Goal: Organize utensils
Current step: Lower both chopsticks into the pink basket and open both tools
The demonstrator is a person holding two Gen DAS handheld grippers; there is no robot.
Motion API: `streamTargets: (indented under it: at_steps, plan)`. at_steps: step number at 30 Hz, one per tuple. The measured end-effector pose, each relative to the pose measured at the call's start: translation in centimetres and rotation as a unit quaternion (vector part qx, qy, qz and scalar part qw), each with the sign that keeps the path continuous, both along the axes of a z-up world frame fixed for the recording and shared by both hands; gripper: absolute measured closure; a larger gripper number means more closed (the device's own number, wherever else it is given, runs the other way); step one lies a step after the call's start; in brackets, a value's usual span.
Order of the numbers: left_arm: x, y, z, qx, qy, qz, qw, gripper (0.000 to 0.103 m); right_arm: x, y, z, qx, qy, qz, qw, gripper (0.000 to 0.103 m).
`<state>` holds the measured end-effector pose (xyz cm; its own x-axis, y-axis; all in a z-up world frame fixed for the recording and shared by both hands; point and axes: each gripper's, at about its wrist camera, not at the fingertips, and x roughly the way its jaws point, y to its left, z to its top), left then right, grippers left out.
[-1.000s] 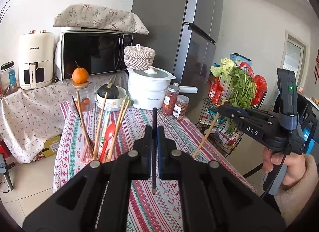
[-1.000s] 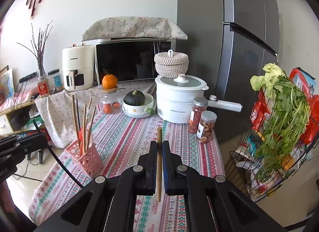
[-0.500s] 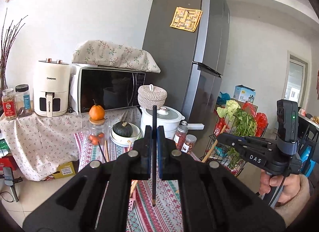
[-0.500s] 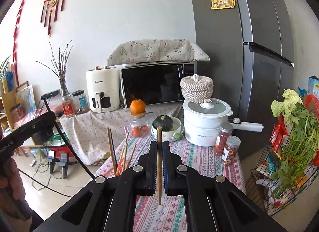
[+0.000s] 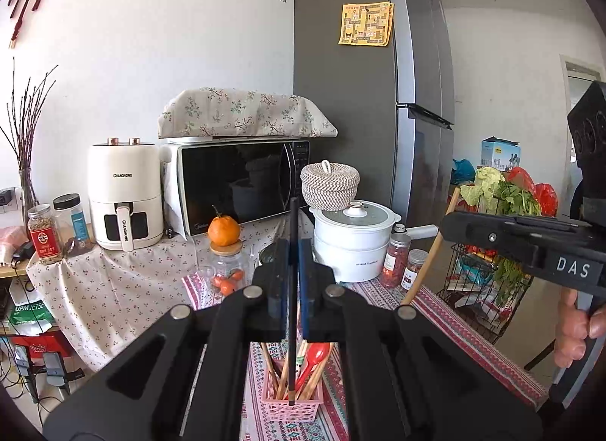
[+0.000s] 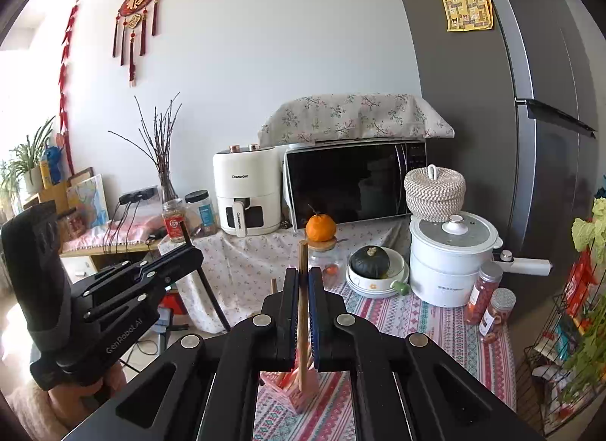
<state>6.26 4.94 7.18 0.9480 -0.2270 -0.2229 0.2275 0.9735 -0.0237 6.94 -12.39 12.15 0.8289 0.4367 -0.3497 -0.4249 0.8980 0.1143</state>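
Note:
My left gripper (image 5: 292, 251) is shut on a black chopstick (image 5: 292, 327), held upright, its lower tip just over the pink utensil basket (image 5: 291, 405). The basket holds several wooden chopsticks and a red spoon (image 5: 312, 359). My right gripper (image 6: 303, 282) is shut on a wooden chopstick (image 6: 302, 327), upright, its lower end above the same pink basket (image 6: 299, 393). The right gripper also shows at the right of the left wrist view (image 5: 454, 219). The left gripper shows at the left of the right wrist view (image 6: 189, 253).
On the patterned tablecloth (image 6: 428, 331) stand a white cooker (image 6: 452, 259), two spice jars (image 6: 488, 304), a bowl with a dark squash (image 6: 373, 265) and a jar topped by an orange (image 6: 320, 229). A microwave (image 6: 356, 179), air fryer (image 6: 246, 191) and fridge (image 6: 492, 100) are behind. A wire rack with greens (image 6: 583, 346) stands right.
Both grippers have tilted up and pulled back, so the wall and fridge fill more of each view. The pink basket now lies low, under each held chopstick. Both grips are unchanged.

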Motion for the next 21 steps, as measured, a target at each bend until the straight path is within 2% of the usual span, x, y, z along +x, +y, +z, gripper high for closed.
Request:
streamTargets:
  at_steps: [7,11,17,21]
  plan:
    - [2.1,-0.7,-1.1,0.020,0.013,-0.002,0.9997,0.097,2.6,1.5,-2.3,0.016,0.022,0.021,0.999,0.098]
    - [3.8,-1.0,-2.0,0.031,0.046,-0.001,0.9985,0.097,3.9,2.2,-4.0,0.022,0.042,0.025,0.999,0.098]
    - [6.5,-0.7,-4.1,0.019,0.110,-0.005,0.9937,0.097,5.9,2.7,-6.7,0.024,0.079,0.022,0.996,0.098]
    - [7.3,-0.3,-5.0,0.001,0.125,-0.002,0.9922,0.097,6.9,2.4,-8.0,0.026,0.090,0.024,0.995,0.097]
